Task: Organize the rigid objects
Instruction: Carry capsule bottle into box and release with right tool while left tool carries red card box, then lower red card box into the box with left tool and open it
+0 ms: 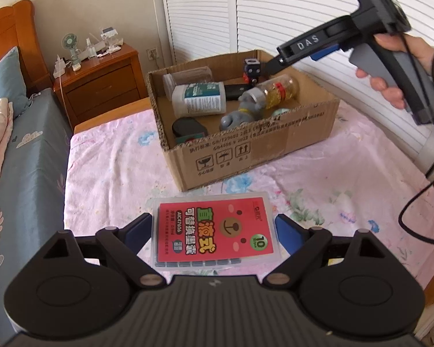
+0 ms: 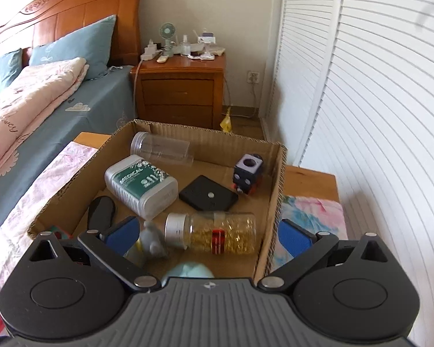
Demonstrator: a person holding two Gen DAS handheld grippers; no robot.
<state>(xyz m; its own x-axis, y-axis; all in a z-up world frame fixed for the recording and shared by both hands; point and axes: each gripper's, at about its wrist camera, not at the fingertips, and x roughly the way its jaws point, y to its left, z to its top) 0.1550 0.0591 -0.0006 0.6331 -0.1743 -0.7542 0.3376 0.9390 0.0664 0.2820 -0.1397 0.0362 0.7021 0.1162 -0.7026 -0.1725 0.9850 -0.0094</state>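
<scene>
Now the left claw gets ready for the flat clear plastic case with the red bear label.

That flat clear plastic case with the red bear label (image 1: 215, 231) lies on the pink flowered sheet (image 1: 107, 173), right between the blue pads of the left claw (image 1: 214, 234). The jaws look wide and released, beside the case, not squeezing it. Its long side points away toward the brown cardboard box (image 1: 246, 150) just ahead. The right claw (image 2: 208, 234) hangs open and empty over the box, farther from the case.
</scene>
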